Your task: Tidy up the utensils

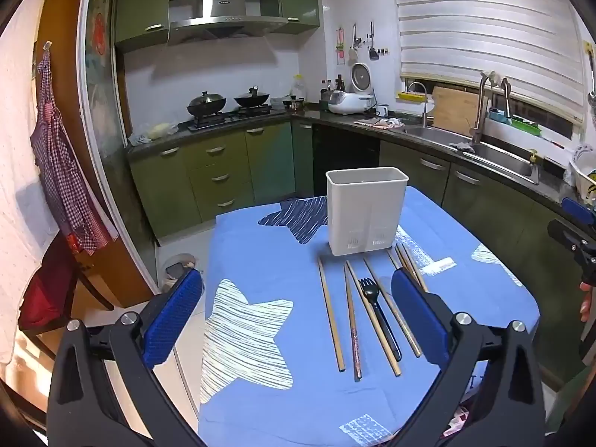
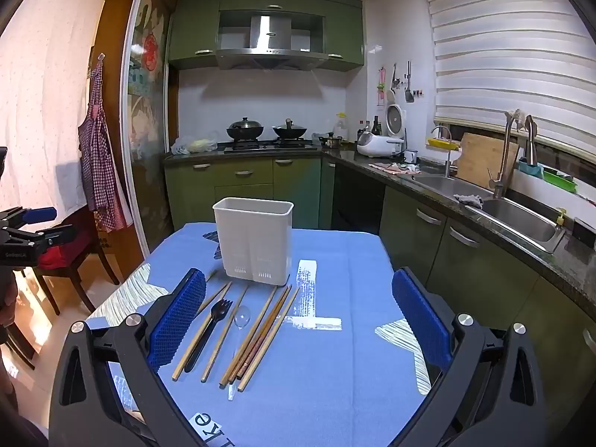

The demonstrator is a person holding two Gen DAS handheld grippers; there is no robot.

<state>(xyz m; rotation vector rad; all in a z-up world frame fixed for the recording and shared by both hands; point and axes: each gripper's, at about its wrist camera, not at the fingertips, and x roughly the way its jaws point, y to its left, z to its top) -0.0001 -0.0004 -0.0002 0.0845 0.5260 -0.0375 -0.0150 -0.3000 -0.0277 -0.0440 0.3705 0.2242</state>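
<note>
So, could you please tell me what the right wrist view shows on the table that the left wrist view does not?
Only the right wrist view shows the clear spoon among the chopsticks and the open right gripper. Only the left wrist view shows the dark star print fully and the open left gripper. Both show the white holder, the black fork and the blue tablecloth.

A matt white plastic utensil holder stands on the worktop's blue cloth cover, which looks soft and unglossy. Just in front of the holder lie smooth wooden chopsticks, a glossy black plastic fork and a clear plastic spoon. The gripper pads are rough-textured blue rubber.
</note>
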